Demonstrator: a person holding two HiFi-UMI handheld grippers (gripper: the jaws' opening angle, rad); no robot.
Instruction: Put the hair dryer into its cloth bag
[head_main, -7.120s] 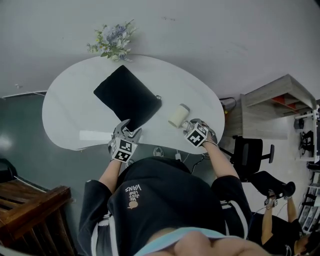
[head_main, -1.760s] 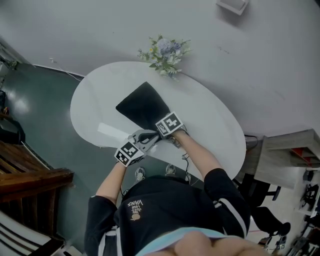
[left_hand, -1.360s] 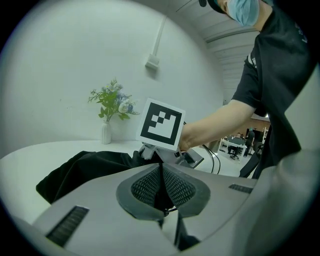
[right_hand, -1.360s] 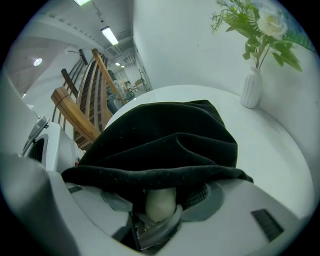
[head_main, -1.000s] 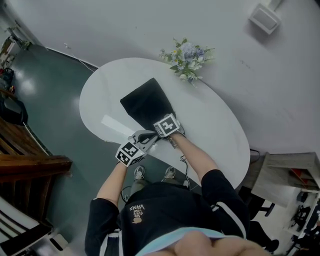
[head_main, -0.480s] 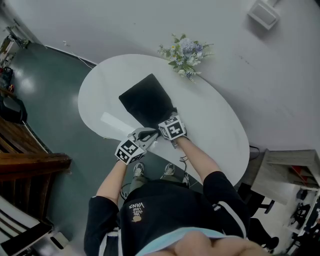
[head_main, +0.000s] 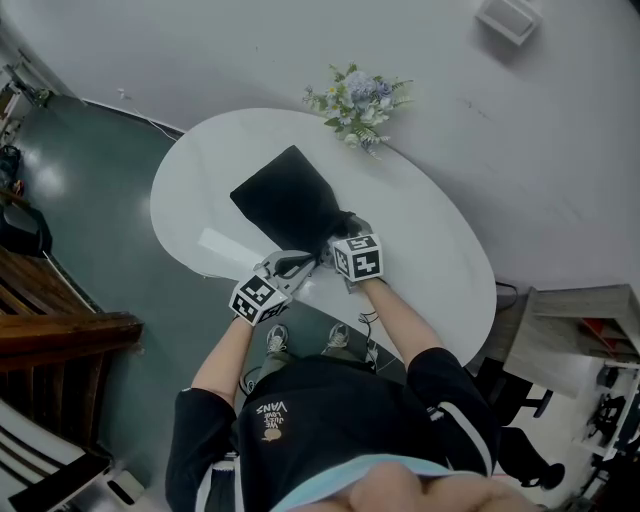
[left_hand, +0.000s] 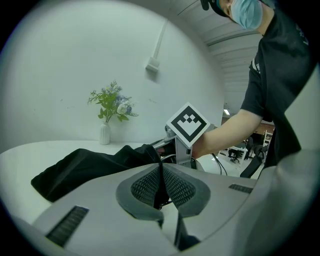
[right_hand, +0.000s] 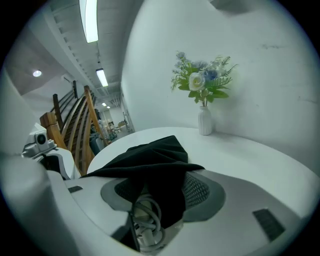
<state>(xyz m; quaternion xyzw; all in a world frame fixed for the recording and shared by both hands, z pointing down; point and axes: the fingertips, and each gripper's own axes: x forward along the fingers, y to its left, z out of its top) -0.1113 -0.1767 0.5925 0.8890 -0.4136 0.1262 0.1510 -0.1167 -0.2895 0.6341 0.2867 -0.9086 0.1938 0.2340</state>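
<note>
The white oval table (head_main: 430, 225) stands against a pale wall, and the person leans over its near edge with both arms out. The black bag (head_main: 285, 203) lies flat on the table's middle, its mouth turned toward the person and bunched up where the two grippers meet it. The right gripper (right_hand: 160, 192) is at the mouth. Its jaws are clamped on the dryer (right_hand: 140, 217), which sits between the pads with the bag's cloth draped over it and over the jaws, so only a little of its pale body shows. The left gripper (left_hand: 160, 176) is just beside the right one, on the near side. Its jaws are pressed together on a thin fold of the bag's rim. A vase of flowers (head_main: 355, 93) stands at the table's far edge, well apart from the bag. The dryer's white cord (right_hand: 154, 214) is looped in a coil under the cloth, between the right pads.
</note>
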